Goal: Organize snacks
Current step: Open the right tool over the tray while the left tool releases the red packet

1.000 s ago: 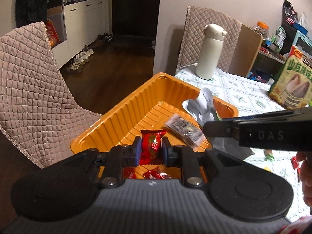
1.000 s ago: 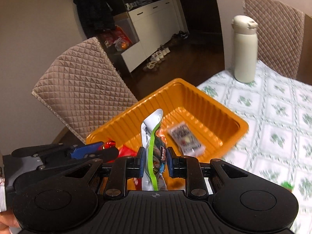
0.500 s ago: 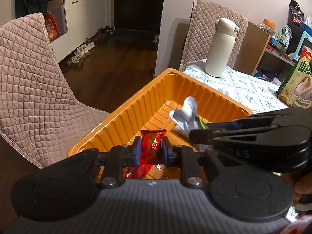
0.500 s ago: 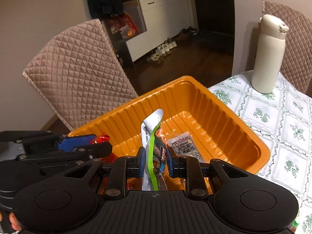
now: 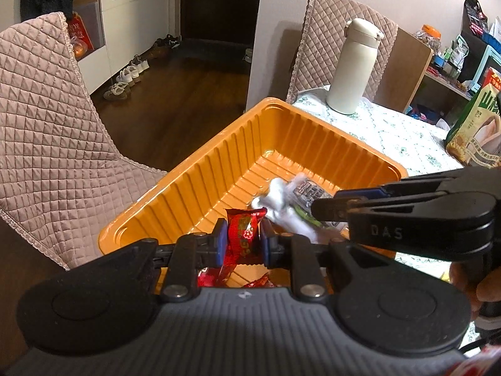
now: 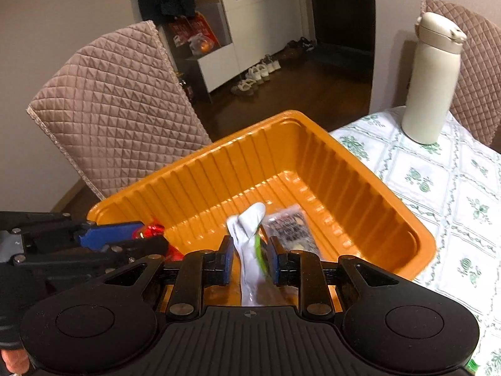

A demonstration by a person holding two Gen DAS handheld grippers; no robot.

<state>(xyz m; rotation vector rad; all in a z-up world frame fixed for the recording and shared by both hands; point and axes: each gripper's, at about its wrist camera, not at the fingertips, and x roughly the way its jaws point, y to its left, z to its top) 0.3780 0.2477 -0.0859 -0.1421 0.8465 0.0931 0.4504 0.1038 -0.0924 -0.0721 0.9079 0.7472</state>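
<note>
Left claw clamped tight on a red candy wrapper, held over the near end of the orange tray. More red candies lie in the tray just below it. Right claw beside it on the right, fingers parted a little around a silver-green snack packet; packet blurred, grip cannot tell. A dark-printed sachet lies flat on the tray floor just beyond. Tray sits at the desk edge. Far right on the desk, a cream thermos bottle upright. Quilted chair far left behind the tray.
</note>
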